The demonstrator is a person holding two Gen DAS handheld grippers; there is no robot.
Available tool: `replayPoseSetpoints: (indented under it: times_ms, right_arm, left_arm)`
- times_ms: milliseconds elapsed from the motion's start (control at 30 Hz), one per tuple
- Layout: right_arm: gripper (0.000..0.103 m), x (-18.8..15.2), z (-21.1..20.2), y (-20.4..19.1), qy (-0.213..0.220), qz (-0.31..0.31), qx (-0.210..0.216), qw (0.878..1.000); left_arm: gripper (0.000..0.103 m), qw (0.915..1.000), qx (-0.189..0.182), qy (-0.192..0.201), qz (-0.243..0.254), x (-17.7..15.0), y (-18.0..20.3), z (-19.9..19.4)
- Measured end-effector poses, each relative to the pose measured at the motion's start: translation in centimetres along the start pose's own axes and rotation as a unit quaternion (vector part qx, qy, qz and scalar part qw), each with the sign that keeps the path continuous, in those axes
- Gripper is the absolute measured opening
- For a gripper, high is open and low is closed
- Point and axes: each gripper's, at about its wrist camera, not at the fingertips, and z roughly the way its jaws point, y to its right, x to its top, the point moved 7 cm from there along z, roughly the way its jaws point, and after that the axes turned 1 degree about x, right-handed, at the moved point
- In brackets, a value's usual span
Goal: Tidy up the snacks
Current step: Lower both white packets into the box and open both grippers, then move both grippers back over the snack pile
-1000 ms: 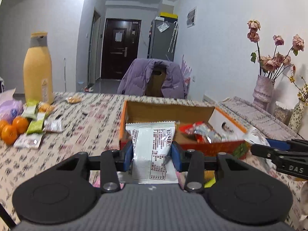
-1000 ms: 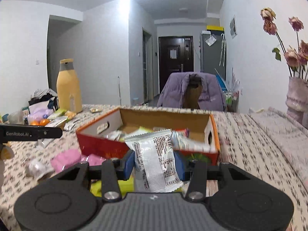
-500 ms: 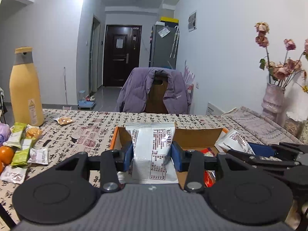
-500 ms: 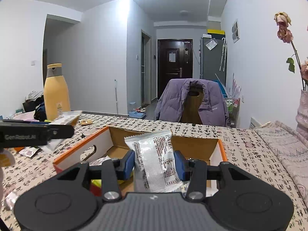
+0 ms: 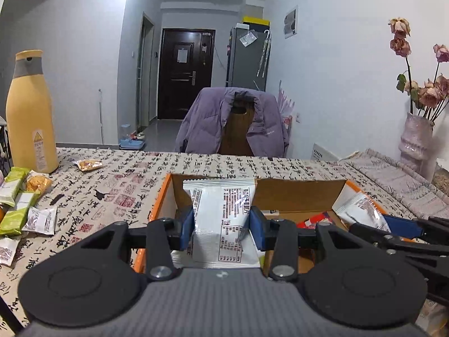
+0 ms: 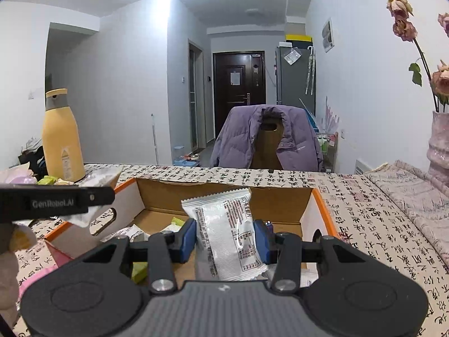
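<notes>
Packets (image 5: 221,219) (image 6: 230,233) sit clamped in each hand-held gripper (image 5: 221,223) (image 6: 224,237) above the box (image 6: 224,196). Lower both inside before letting go.

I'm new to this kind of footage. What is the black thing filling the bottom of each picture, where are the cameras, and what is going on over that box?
No robot here: a person holds a two-finger gripper in each hand, with a fisheye camera on each looking forward along its fingers. The black shape is the gripper's own body.

In the left wrist view, the left gripper is clamped on a white snack packet. In the right wrist view, the right gripper is clamped on a similar silvery-white packet. Both are over an open orange-edged cardboard box that already holds snacks.

The table has a calligraphy-print cloth; more loose packets and a tall yellow bottle are at its left.
</notes>
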Motion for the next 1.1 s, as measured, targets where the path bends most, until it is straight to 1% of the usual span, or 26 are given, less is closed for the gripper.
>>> replayPoseSetpoints:
  times_ms: [133, 200, 233, 267, 300, 333, 367, 400, 433, 467, 500, 533, 633, 933, 1000, 1100]
  right_arm:
    - [0.044, -0.6, -0.1, 0.0, -0.010, -0.009, -0.007, 1.000]
    - [0.046, -0.7, -0.3, -0.1, -0.011, -0.005, -0.004, 1.000]
    - [0.048, -0.7, -0.4, -0.1, -0.011, -0.003, -0.002, 1.000]
    - [0.049, -0.7, -0.5, 0.0, -0.009, -0.001, -0.003, 1.000]
    - [0.053, -0.8, -0.6, 0.0, -0.008, 0.000, -0.003, 1.000]
    - [0.062, -0.8, -0.7, 0.2, -0.007, 0.002, -0.004, 1.000]
    - [0.069, -0.8, -0.7, 0.2, -0.005, 0.006, -0.004, 1.000]
    - [0.081, -0.7, -0.8, 0.3, -0.001, 0.008, -0.006, 1.000]
    - [0.091, -0.7, -1.0, 0.4, 0.004, 0.009, -0.008, 1.000]
    - [0.094, -0.6, -1.1, 0.5, 0.008, 0.010, -0.010, 1.000]
    - [0.102, -0.6, -1.2, 0.6, 0.012, 0.011, -0.011, 1.000]
    - [0.103, -0.6, -1.3, 0.7, 0.016, 0.011, -0.012, 1.000]
    - [0.103, -0.7, -1.2, 0.8, 0.016, 0.012, -0.015, 1.000]
    - [0.103, -0.7, -1.1, 0.9, 0.018, 0.010, -0.019, 1.000]
    - [0.103, -0.6, -1.1, 0.8, 0.018, 0.007, -0.019, 1.000]
    - [0.103, -0.2, -1.2, 0.6, 0.020, 0.002, -0.022, 1.000]
  left_arm:
    - [0.043, 0.9999, -0.012, 0.002, 0.002, -0.5, 0.0, -0.1]
    - [0.046, 0.9999, -0.015, 0.005, 0.004, -0.5, 0.0, -0.3]
    - [0.054, 0.9998, -0.016, 0.008, 0.003, -0.5, 0.0, -0.4]
    - [0.068, 0.9998, -0.016, 0.013, 0.002, -0.5, 0.0, -0.6]
    - [0.076, 0.9997, -0.015, 0.019, 0.000, -0.4, -0.1, -0.8]
    - [0.088, 0.9995, -0.014, 0.027, -0.003, -0.3, -0.2, -1.0]
    - [0.095, 0.9993, -0.013, 0.035, -0.006, -0.2, -0.3, -1.3]
    - [0.098, 0.9990, -0.012, 0.042, -0.007, 0.0, -0.3, -1.5]
    - [0.103, 0.9987, -0.013, 0.049, -0.008, 0.1, -0.4, -1.7]
    - [0.103, 0.9982, -0.014, 0.057, -0.012, 0.1, -0.4, -1.9]
    - [0.103, 0.9980, -0.012, 0.061, -0.013, 0.2, -0.5, -1.9]
    - [0.103, 0.9980, -0.008, 0.062, -0.012, 0.2, -0.6, -1.9]
    - [0.103, 0.9983, 0.001, 0.057, -0.011, 0.0, -0.6, -1.6]
    - [0.103, 0.9983, -0.003, 0.057, -0.014, 0.1, -0.7, -1.8]
    - [0.103, 0.9978, -0.003, 0.064, -0.015, 0.4, -0.6, -2.2]
    - [0.103, 0.9962, 0.000, 0.086, -0.019, 1.1, -0.4, -3.3]
